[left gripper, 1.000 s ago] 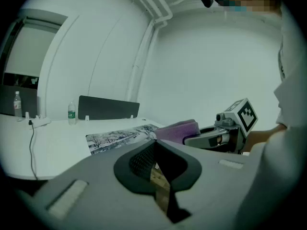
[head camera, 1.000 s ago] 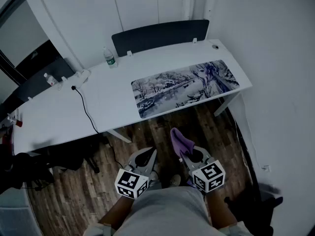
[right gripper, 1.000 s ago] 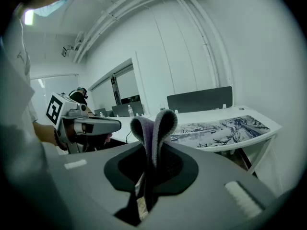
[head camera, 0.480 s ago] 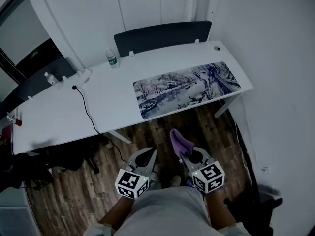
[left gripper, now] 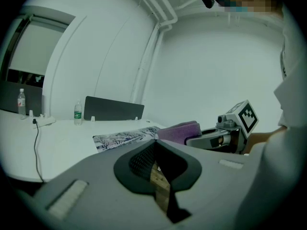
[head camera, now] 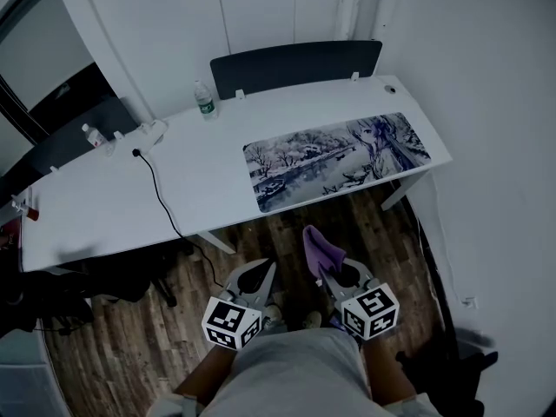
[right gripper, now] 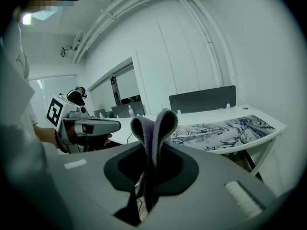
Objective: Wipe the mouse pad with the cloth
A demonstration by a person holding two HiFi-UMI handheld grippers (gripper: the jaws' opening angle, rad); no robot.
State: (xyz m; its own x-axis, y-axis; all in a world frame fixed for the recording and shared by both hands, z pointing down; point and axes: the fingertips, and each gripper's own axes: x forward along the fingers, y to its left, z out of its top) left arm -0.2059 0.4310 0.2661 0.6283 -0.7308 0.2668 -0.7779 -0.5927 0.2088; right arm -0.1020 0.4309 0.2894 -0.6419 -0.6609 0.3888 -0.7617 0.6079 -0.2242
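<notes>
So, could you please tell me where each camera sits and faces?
Head view: on the person's head, steeply down at desk, mouse pad, left gripper, right gripper, torso.
Left gripper view: on that gripper, along its shut empty jaws, toward the desk.
Right gripper view: likewise, along jaws clamping the cloth, toward the desk.
Both gripper views show the mouse pad and the other gripper.

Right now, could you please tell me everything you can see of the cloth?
The cloth is purple, soft and thick-looking, like fleece or microfibre. It is folded into a loop that stands up out of the right claw, which is shut on its lower part. Nothing else touches it. It is held in the air over the wooden floor, short of the desk edge and not yet on the mouse pad.
</notes>
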